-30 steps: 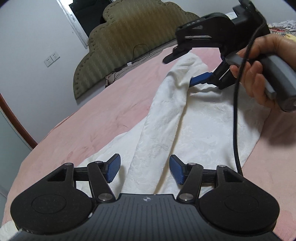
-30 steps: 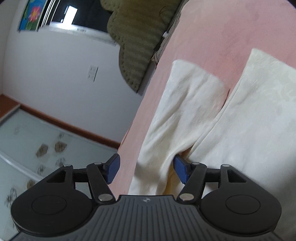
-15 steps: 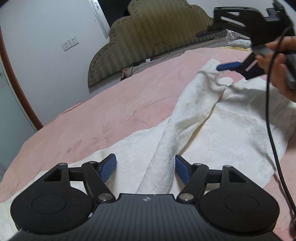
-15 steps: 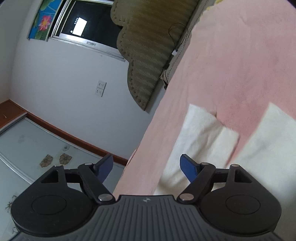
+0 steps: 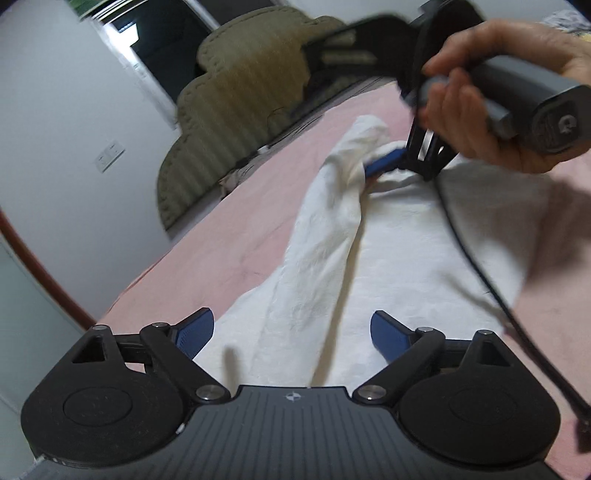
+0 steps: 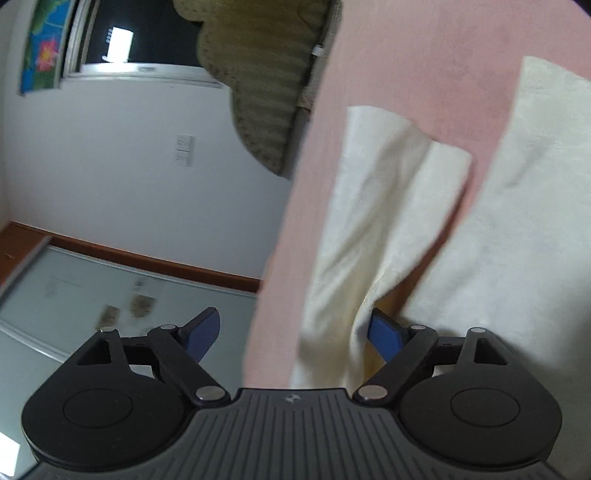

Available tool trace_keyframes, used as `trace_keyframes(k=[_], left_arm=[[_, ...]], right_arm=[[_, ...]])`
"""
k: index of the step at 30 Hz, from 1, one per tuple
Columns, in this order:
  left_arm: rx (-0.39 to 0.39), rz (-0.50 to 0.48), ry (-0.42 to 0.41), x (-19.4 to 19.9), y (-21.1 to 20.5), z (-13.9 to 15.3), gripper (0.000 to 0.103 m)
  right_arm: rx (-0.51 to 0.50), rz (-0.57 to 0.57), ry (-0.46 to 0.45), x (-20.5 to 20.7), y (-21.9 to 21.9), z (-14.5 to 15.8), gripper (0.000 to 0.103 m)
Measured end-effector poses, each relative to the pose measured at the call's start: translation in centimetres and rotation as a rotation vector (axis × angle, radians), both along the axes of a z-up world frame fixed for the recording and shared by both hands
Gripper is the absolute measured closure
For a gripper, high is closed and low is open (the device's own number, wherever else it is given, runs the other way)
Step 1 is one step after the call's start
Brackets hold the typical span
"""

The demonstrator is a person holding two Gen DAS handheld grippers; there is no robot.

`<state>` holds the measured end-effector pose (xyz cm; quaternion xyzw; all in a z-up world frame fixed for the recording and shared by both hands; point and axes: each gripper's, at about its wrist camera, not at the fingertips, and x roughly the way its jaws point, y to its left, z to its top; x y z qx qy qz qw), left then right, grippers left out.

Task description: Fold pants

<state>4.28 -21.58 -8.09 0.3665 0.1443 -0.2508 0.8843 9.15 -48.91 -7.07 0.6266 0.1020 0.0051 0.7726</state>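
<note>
Left hand-held gripper [image 5: 291, 332] jaws just been opening, standing apart over a raised fold of white pants [image 5: 406, 251], not pinching. Right hand-held gripper [image 6: 293, 332] likewise spread, one pad touching cloth. Pants lying on pink bed [image 5: 229, 229]. Left view alone showing the person's hand [image 5: 491, 110]; right view showing the window [image 6: 122, 33].

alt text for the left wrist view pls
White pants lie rumpled on a pink bed, a raised fold running between the open left gripper. Beyond, a hand holds the right gripper at the fold's far end.
</note>
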Motion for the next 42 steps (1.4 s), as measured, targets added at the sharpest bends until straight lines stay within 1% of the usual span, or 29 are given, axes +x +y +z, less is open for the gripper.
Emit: trace_keyframes(k=[2,4,7,8,9,10,11,12,13,14,15,17,20,23,24,26,29,32,36,38,39,40,42], left_arm=[[-0.018,0.052,0.023,1.0,-0.1,0.1,0.010],[-0.031,0.106,0.013,1.7,-0.1,0.2,0.012],[-0.041,0.199,-0.055,2.4,0.2,0.5,0.013],[-0.055,0.215,-0.063,2.6,0.5,0.8,0.014],[-0.078,0.220,-0.054,2.8,0.8,1.1,0.014],[-0.103,0.221,-0.035,2.9,1.1,1.3,0.017],[-0.125,0.223,-0.015,3.0,1.3,1.5,0.020],[-0.145,0.223,0.004,3.1,1.5,1.6,0.022],[-0.161,0.221,0.020,3.2,1.7,1.7,0.025],[-0.176,0.217,0.035,3.2,1.9,1.6,0.030],[-0.187,0.214,0.050,3.3,1.9,1.6,0.033],[-0.202,0.204,0.077,3.2,2.0,1.5,0.042],[-0.196,0.188,0.063,2.8,1.8,1.3,0.048],[-0.192,0.185,0.057,2.7,1.7,1.1,0.048],[-0.191,0.185,0.062,3.0,1.7,1.1,0.048],[-0.186,0.189,0.076,3.3,1.7,0.9,0.046],[-0.183,0.196,0.101,3.7,1.7,0.7,0.042],[-0.189,0.202,0.124,4.0,1.9,0.6,0.035],[-0.197,0.206,0.149,4.4,2.0,0.6,0.035],[-0.202,0.207,0.157,4.4,2.0,0.5,0.035],[-0.205,0.207,0.161,4.5,2.1,0.6,0.035],[-0.207,0.208,0.164,4.5,2.0,0.5,0.035],[-0.211,0.208,0.171,4.6,2.1,0.6,0.035]], right_arm=[[-0.049,0.019,0.013,0.7,0.3,0.9,0.016],[-0.088,0.035,0.028,1.9,0.6,1.7,0.016],[-0.138,0.059,0.037,3.9,0.9,2.6,0.016],[-0.166,0.062,0.048,4.6,0.9,2.8,0.016],[-0.206,0.057,0.069,5.2,0.9,3.1,0.016],[-0.262,0.037,0.111,5.7,0.9,3.3,0.016],[-0.292,0.007,0.168,5.8,0.8,3.3,0.016],[-0.290,-0.020,0.216,5.7,0.5,3.0,0.016],[-0.267,-0.034,0.224,5.3,0.2,2.4,0.016],[-0.233,-0.044,0.202,4.8,-0.3,1.9,0.016],[-0.201,-0.060,0.183,4.2,-0.6,1.4,0.016],[-0.163,-0.104,0.175,3.1,-1.3,0.5,0.016],[-0.129,-0.112,0.149,2.4,-2.0,-0.5,0.017],[-0.137,-0.078,0.125,2.6,-1.7,-0.4,0.016],[-0.147,-0.080,0.137,2.9,-1.6,-0.2,0.016],[-0.162,-0.099,0.164,3.5,-1.5,-0.1,0.016],[-0.143,-0.155,0.183,3.7,-2.1,-0.5,0.018],[-0.123,-0.155,0.146,3.9,-2.4,-0.6,0.016],[-0.111,-0.109,0.056,4.1,-2.1,-0.4,0.016],[-0.128,-0.095,0.022,4.2,-1.8,-0.2,0.016],[-0.143,-0.089,0.021,4.4,-1.7,-0.1,0.016],[-0.154,-0.089,0.050,4.7,-1.7,-0.1,0.016],[-0.148,-0.093,0.144,5.6,-1.9,-0.5,0.016]])
